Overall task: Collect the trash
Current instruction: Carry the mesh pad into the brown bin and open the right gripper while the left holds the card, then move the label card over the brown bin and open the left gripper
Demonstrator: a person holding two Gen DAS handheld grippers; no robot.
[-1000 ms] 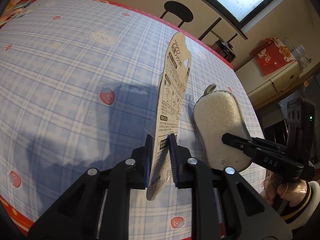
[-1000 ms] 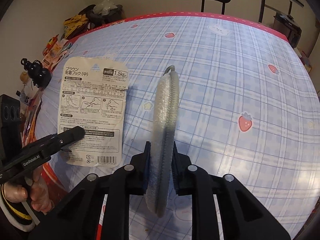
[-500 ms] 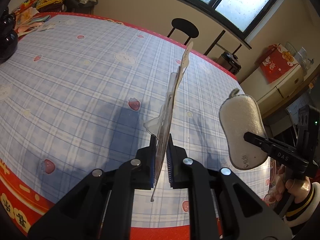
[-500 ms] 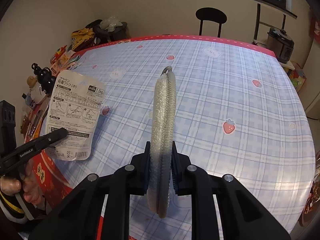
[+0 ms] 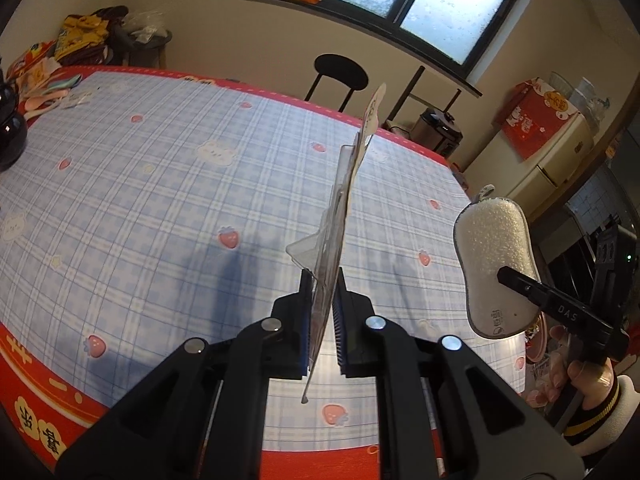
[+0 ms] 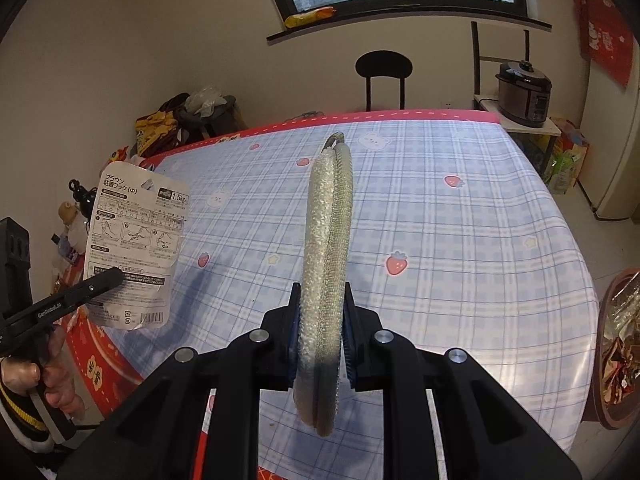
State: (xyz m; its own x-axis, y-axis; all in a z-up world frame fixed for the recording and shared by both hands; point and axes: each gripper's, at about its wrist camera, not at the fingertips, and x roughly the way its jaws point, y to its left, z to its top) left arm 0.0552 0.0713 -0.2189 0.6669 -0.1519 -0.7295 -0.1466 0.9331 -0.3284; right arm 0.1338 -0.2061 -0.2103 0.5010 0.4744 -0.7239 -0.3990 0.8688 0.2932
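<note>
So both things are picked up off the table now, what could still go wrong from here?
Two things, probably. The left hand-held gripper pinches only the lower end of the thin hook package, so the card might bend or slip out. The sponge sticks out far beyond the right hand-held gripper, so it could droop or catch something in the cluttered room on its way.

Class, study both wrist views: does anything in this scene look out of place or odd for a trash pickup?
One thing: the right gripper is shut on a scrubbing sponge that looks intact, hardly obvious trash. The left gripper holds an empty blister pack, which fits. The tablecloth shows no spills.
</note>
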